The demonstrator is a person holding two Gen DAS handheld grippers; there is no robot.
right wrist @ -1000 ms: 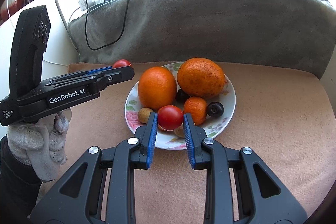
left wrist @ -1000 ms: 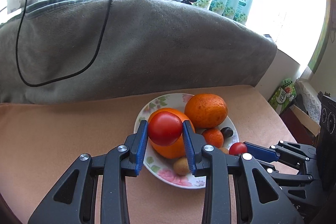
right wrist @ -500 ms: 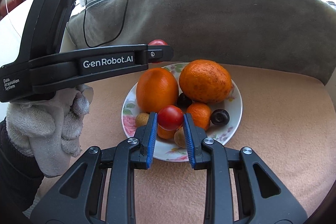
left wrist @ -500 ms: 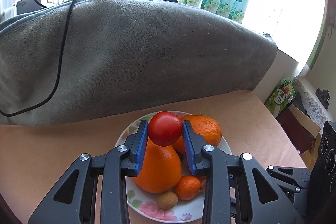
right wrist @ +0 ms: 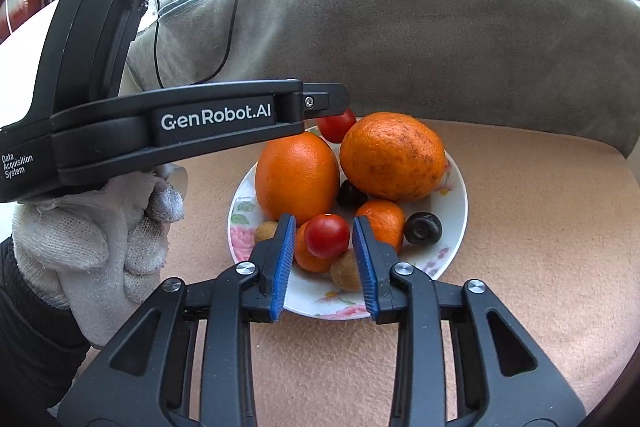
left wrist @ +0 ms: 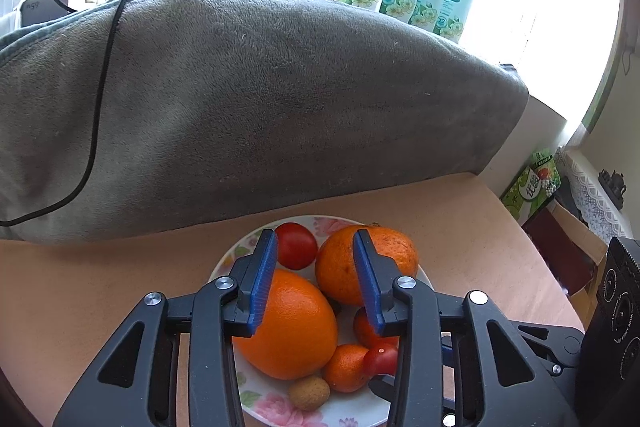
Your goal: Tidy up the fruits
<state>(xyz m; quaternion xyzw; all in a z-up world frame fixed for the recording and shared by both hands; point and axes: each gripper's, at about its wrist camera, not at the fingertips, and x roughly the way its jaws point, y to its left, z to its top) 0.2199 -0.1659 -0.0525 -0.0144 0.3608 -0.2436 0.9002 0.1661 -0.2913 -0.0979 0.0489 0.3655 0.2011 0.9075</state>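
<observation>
Plate (right wrist: pixel 454 223) on tabletop (right wrist: pixel 520 227), blanket (right wrist: pixel 400 27) behind at 12. On plate: two oranges (right wrist: pixel 297 175) side by side w/ tomato (right wrist: pixel 336 125) at 12, mandarin (right wrist: pixel 380 221) & second tomato (right wrist: pixel 327 235) at 6, dark fruit (right wrist: pixel 423 227) at 4.

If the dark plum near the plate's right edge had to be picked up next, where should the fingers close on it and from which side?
Grip the dark plum across its round middle, coming down from above and from the plate's open right edge. It lies apart from the other fruit on that side, while the small mandarin crowds its left, so one finger must slip into that narrow gap.
</observation>
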